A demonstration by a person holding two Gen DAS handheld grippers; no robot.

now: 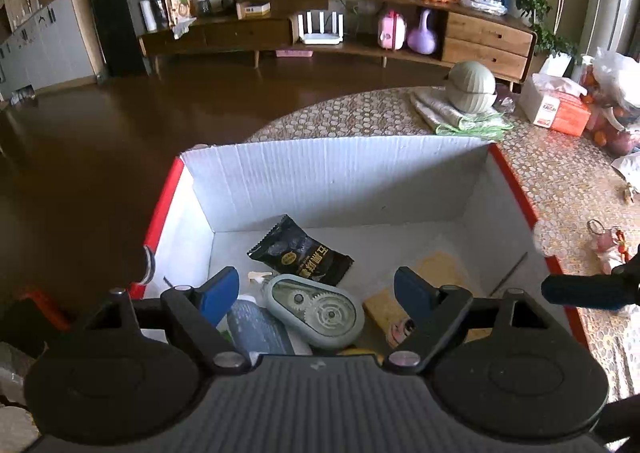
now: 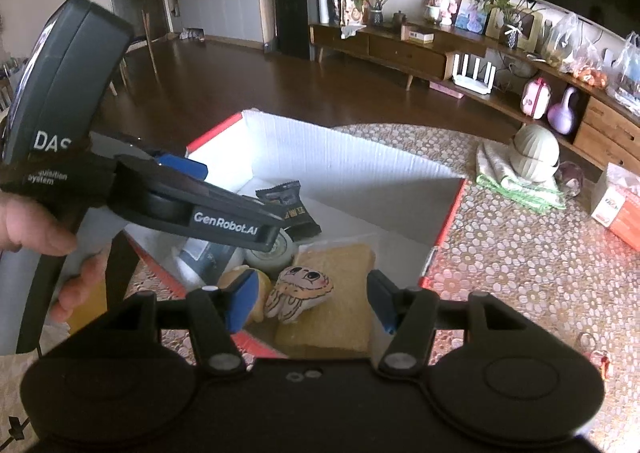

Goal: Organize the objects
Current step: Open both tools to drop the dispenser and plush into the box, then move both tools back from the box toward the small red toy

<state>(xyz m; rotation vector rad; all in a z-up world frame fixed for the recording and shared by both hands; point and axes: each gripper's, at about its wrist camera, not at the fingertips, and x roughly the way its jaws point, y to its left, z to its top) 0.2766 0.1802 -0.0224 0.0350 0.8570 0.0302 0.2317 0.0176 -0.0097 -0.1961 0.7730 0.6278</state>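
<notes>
A white cardboard box with red edges (image 1: 332,181) (image 2: 344,161) sits on the table. Inside lie a black snack packet (image 1: 300,253) (image 2: 290,201), a grey correction-tape dispenser (image 1: 316,311), a grey bottle (image 1: 256,327), a yellow sponge (image 1: 436,273) (image 2: 336,265) and a small cartoon plush (image 2: 300,291). My left gripper (image 1: 318,293) is open and empty, hovering over the box above the dispenser; it also shows in the right wrist view (image 2: 192,193). My right gripper (image 2: 308,303) is open and empty above the plush and sponge at the box's near edge.
On the patterned tablecloth (image 1: 560,173) stand a pale green lidded pot on a folded cloth (image 1: 472,87) (image 2: 534,153), a tissue box (image 1: 556,107) (image 2: 618,209), bags of fruit (image 1: 616,101) and a small pink keychain toy (image 1: 606,245). A wooden sideboard (image 1: 484,39) lines the far wall.
</notes>
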